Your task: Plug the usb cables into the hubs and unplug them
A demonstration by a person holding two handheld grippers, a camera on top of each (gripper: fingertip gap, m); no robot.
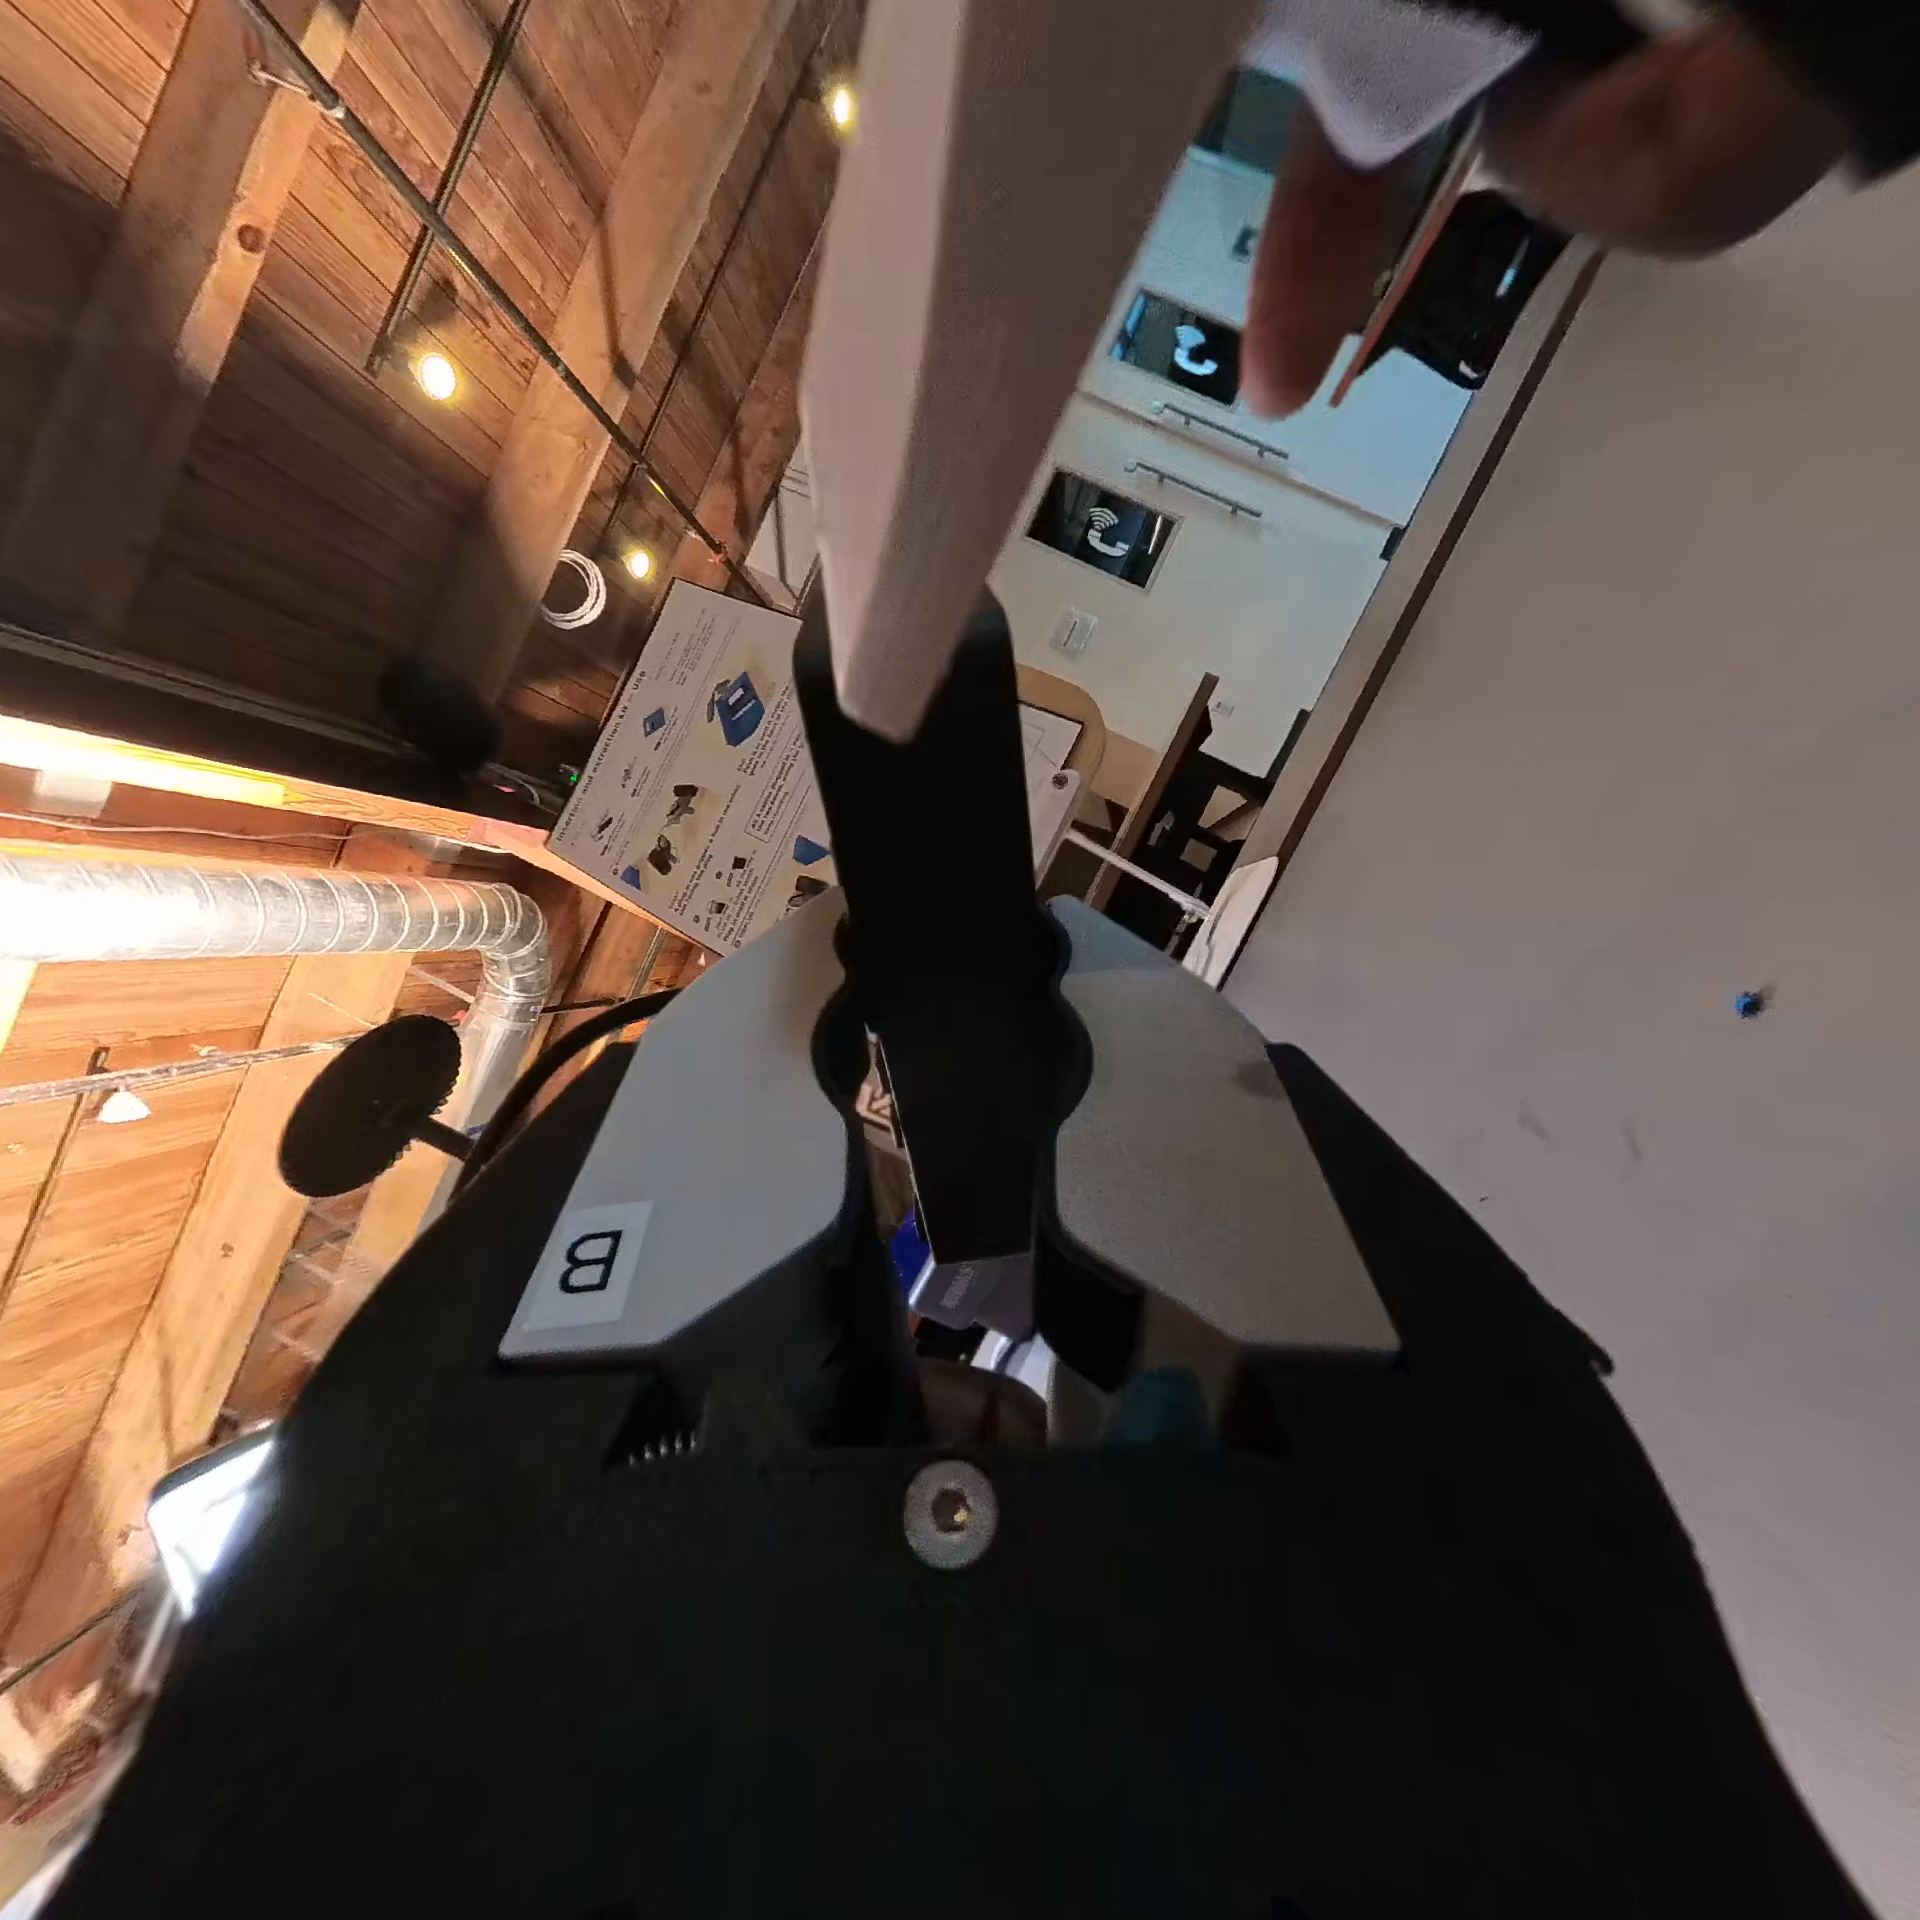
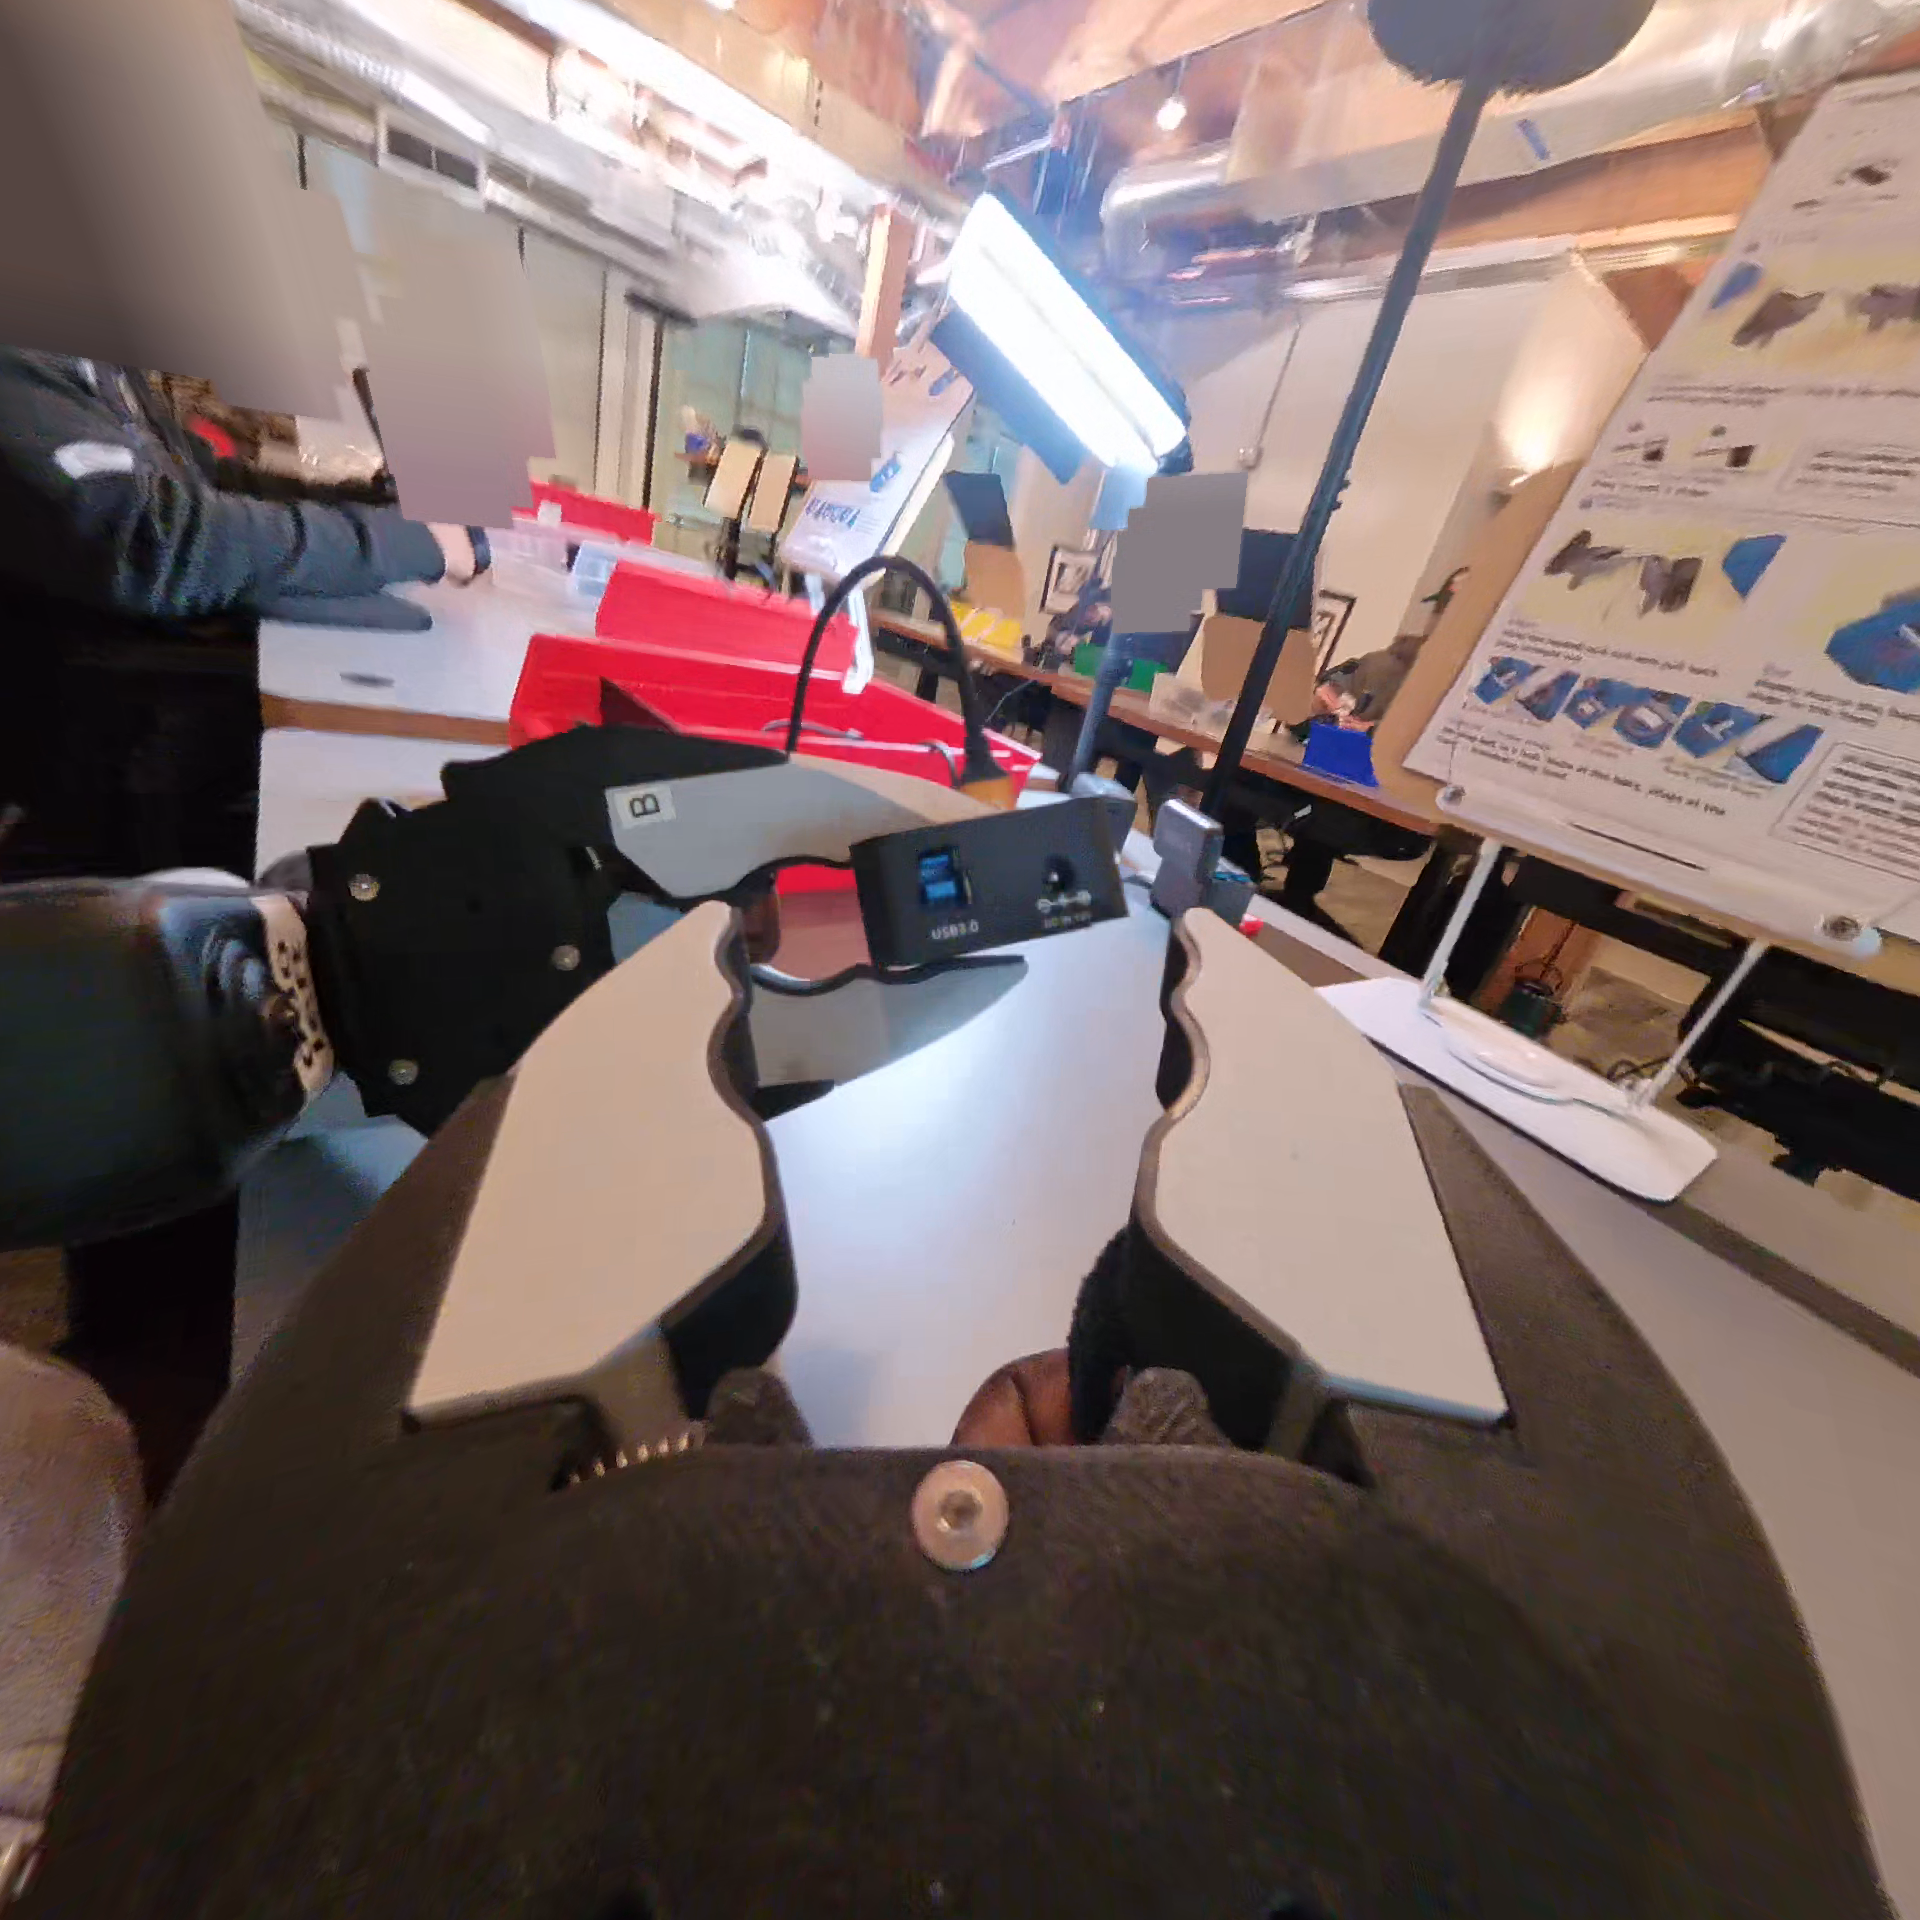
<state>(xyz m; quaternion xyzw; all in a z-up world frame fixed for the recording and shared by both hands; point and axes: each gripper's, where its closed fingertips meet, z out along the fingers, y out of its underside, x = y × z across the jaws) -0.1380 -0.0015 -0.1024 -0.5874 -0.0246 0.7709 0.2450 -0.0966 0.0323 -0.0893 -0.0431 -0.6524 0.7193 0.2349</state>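
Grey table [image 2: 935, 1195] under wood-beamed ceiling [image 1: 260, 312]

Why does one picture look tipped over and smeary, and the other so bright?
Left wrist view: camera rolled sideways, the near hand motion-blurred, warm spot lamps. Right wrist view: a tube light glares, the poster is soft, and wide-angle distortion bends the edges.

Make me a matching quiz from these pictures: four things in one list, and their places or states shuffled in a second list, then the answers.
Things:
1. left gripper
2. right gripper
3. red bins
4. poster

Places or states:
A. open, holding nothing
B. propped on a white stand, far right
C. shut on the black hub
D. on the table behind the hub

Pairs: 1-C, 2-A, 3-D, 4-B
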